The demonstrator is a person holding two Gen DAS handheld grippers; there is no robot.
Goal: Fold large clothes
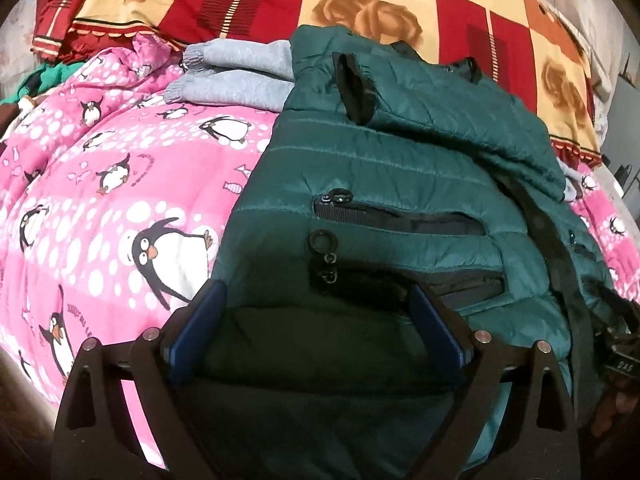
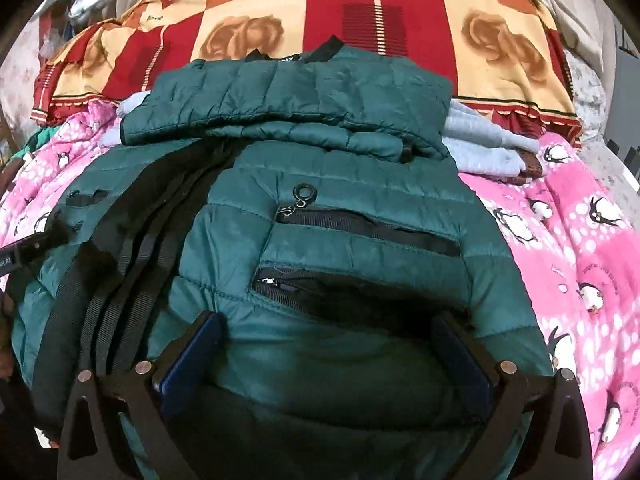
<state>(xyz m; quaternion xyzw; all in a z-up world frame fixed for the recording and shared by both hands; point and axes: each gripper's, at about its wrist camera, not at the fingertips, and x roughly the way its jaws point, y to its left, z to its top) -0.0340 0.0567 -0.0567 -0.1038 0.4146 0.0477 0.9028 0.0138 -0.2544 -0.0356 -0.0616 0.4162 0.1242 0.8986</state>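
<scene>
A grey sweatshirt [image 1: 236, 76] lies folded behind one green puffer jacket [image 1: 400, 184] on the pink penguin blanket [image 1: 100, 200], below a red checked pillow [image 1: 360, 4]. The jacket's sleeves are folded across; two pocket zips gape. Left gripper [image 1: 316, 300] and right gripper [image 2: 328, 328] fingers spread wide over its hem.

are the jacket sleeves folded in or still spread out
Folded in: both sleeves lie across the chest of the green jacket, one black cuff resting on top.
</scene>
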